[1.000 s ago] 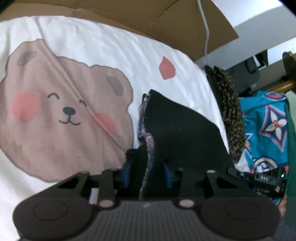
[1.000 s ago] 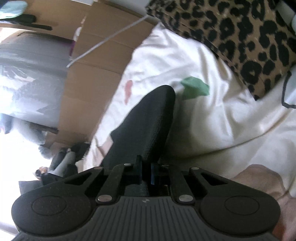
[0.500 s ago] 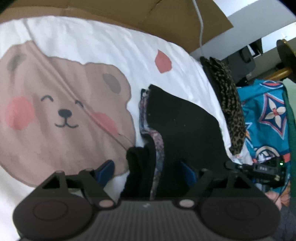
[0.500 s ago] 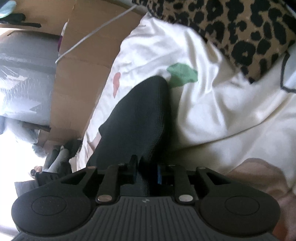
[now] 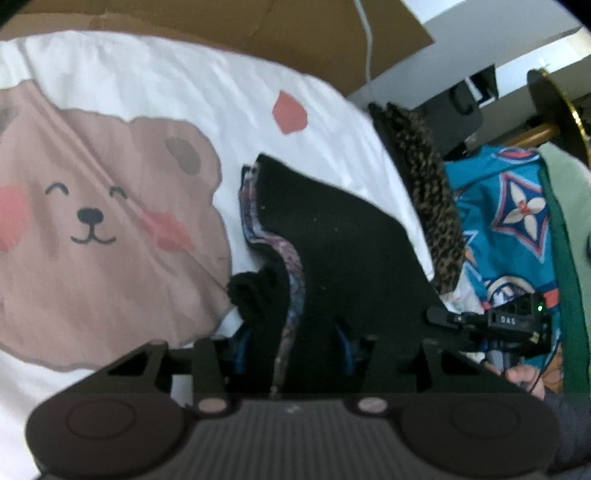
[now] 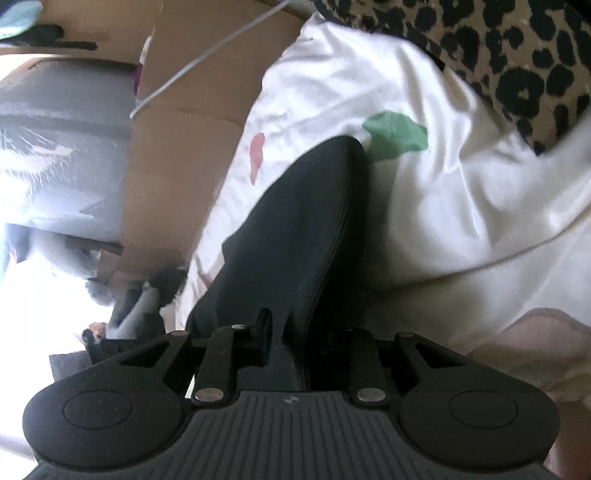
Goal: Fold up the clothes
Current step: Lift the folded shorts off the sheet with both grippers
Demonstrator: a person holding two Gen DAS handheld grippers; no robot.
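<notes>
Since half a second back, left gripper (image 5: 291,343) jaws are narrowing again after a wide spread, and they are closing now around the near edge of the black garment (image 5: 332,251); blue pads (image 5: 242,349) are sitting at either side of the bunched cloth, though whether they are pressing it cannot be told. Right gripper (image 6: 295,332) jaws, pinched tight a second ago, are opening, with the garment's black fold (image 6: 295,236) lying between them and a gap showing beside the left finger (image 6: 263,328). Garment is lying on the white bedsheet (image 5: 184,88), just right of the printed brown bear face (image 5: 96,221), its patterned lining edge (image 5: 291,273) showing along the left side. A red petal print (image 5: 289,117) is sitting farther off on the sheet; a green one (image 6: 397,134) is touching the garment's far tip in the right wrist view. Leopard-print cloth (image 6: 509,59) is lying at the sheet's far right. Cardboard (image 5: 314,33) is standing behind the bed. Only readable writing: "DAS" on a small black device (image 5: 508,320) at right, green light lit.
</notes>
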